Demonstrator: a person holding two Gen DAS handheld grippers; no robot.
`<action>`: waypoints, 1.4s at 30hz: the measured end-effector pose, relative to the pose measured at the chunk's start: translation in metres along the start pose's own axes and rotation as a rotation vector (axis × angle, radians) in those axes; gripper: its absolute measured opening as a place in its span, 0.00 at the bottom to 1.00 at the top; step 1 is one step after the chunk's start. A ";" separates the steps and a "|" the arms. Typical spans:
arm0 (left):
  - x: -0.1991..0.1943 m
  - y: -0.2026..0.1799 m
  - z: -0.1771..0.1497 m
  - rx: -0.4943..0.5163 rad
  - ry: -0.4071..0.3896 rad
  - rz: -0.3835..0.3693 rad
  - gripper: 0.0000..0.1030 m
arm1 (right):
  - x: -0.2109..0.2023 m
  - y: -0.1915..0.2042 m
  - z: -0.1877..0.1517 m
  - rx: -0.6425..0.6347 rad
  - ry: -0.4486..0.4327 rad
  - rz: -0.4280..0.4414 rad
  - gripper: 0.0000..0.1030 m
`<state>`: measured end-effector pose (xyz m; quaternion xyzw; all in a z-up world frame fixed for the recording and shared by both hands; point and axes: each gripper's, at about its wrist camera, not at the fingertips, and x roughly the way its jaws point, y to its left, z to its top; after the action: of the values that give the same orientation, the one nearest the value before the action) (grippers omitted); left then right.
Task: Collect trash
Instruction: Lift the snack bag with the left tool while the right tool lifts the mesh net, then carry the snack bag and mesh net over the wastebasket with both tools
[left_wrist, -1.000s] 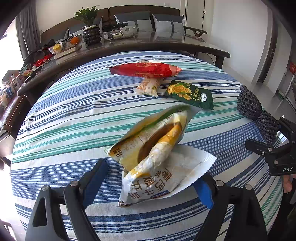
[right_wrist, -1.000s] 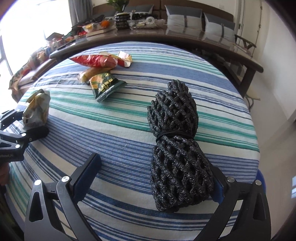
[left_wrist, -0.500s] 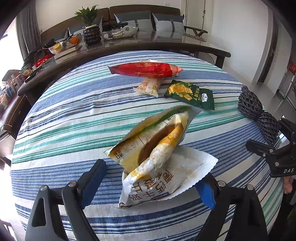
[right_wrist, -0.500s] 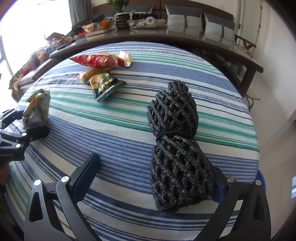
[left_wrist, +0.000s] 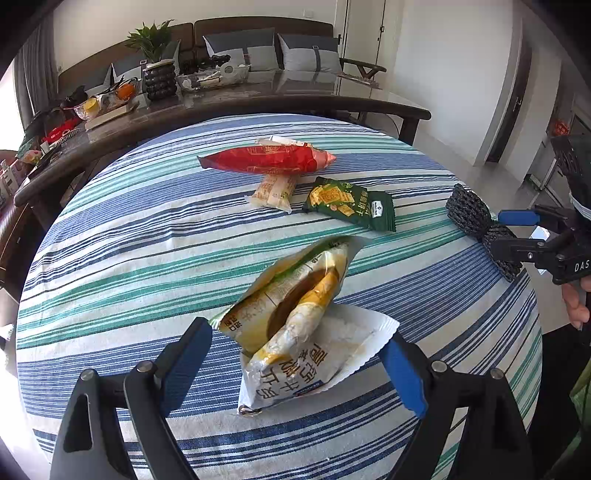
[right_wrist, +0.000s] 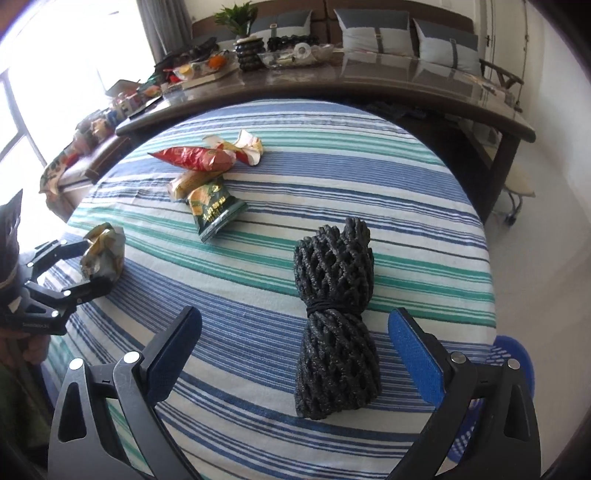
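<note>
On the striped round table (left_wrist: 147, 236), a crumpled yellow-and-white wrapper (left_wrist: 299, 332) lies between the fingers of my open left gripper (left_wrist: 295, 354). A black foam net bundle (right_wrist: 336, 317) lies between the fingers of my open right gripper (right_wrist: 295, 350), touching neither pad. The bundle also shows in the left wrist view (left_wrist: 476, 221). Farther back lie a red snack bag (left_wrist: 266, 160), a small pale packet (left_wrist: 275, 192) and a green cracker packet (left_wrist: 351, 206). The wrapper also shows in the right wrist view (right_wrist: 105, 253).
A long dark table (left_wrist: 258, 92) with a potted plant (left_wrist: 157, 62), bowls and clutter stands behind the round table. A sofa with grey cushions (left_wrist: 310, 51) is beyond it. A blue basket (right_wrist: 513, 354) sits on the floor at the right table edge.
Both grippers have drawn back and risen slightly. The black bundle now lies free between the right fingers instead of against the right pad. The wrapper has not moved.
</note>
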<state>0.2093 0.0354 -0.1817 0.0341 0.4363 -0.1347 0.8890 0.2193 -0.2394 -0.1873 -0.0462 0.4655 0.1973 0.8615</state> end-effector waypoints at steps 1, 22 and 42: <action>0.001 0.000 0.001 0.001 0.001 0.007 0.88 | 0.005 0.000 0.006 -0.026 0.047 -0.007 0.96; -0.025 -0.001 0.006 -0.084 -0.082 -0.112 0.30 | -0.019 -0.009 0.011 0.029 0.020 0.043 0.40; -0.039 -0.208 0.054 0.071 -0.090 -0.368 0.29 | -0.097 -0.136 -0.031 0.228 -0.100 -0.134 0.40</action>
<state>0.1721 -0.1659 -0.1062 -0.0207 0.3900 -0.3116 0.8663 0.1996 -0.4017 -0.1394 0.0308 0.4372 0.0872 0.8946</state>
